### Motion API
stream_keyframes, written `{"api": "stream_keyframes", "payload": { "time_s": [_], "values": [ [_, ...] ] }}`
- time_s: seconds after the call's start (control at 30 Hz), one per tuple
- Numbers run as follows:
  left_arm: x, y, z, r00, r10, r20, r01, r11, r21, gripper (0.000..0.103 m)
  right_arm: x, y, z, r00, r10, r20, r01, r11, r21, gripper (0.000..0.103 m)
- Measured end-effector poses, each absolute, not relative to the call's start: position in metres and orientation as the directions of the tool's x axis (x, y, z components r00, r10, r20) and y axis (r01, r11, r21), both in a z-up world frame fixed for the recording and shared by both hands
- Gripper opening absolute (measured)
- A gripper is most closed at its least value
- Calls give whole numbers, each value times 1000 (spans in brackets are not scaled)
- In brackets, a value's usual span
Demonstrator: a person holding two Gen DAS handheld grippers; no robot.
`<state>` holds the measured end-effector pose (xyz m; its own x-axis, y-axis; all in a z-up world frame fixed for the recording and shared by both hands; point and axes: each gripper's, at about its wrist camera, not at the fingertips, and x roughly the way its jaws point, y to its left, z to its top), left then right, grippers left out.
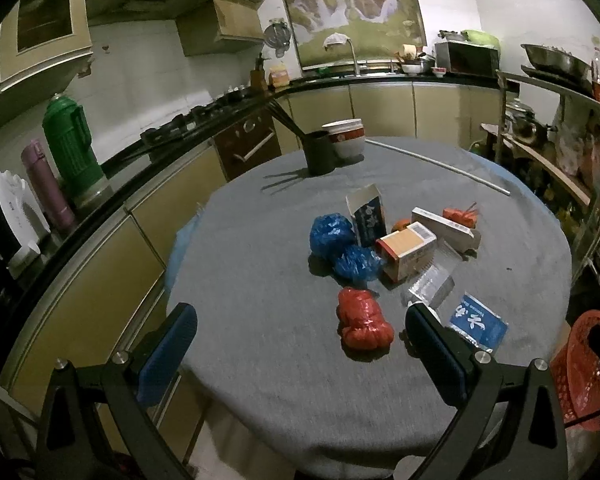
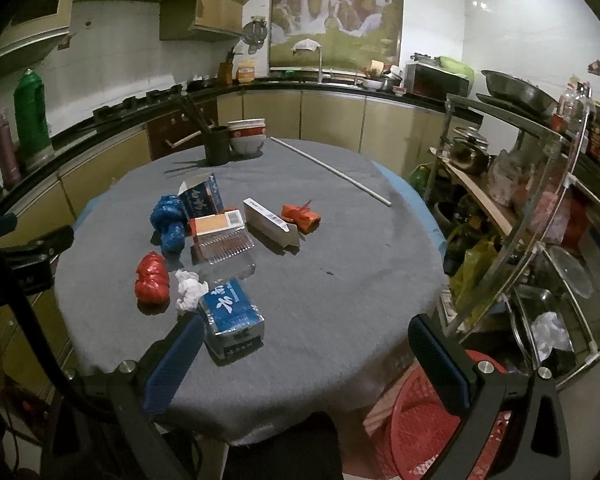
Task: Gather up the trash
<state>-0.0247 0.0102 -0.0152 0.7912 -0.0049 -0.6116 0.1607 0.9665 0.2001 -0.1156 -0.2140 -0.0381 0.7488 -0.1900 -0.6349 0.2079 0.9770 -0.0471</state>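
Both tongs released, nothing in them. My left gripper [image 1: 300, 344] hovers over the near edge of the grey-clothed table [image 1: 260, 360], the right gripper [image 2: 304, 356] too. Trash sits mid-table — red bag wad [image 1: 364, 324], blue bag wads [image 1: 332, 234], cartons, crumpled tissue [image 2: 190, 288], blue packet [image 2: 234, 316]. Red basket [image 2: 420, 432] is below the table edge, right side.

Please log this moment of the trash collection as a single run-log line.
phase: start | left gripper: open, empty | right gripper: open, empty | trash: all on table | red basket: beside table, lower right
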Motion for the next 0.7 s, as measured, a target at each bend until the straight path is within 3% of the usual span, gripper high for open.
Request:
{"api": "stream_keyframes", "payload": {
  "time_s": [0.7],
  "values": [
    [-19,-4,-26,769,1,-639,192,954,233,103,-105,-222,-54,726,-172,-666,206,978,-28,103]
  ]
}}
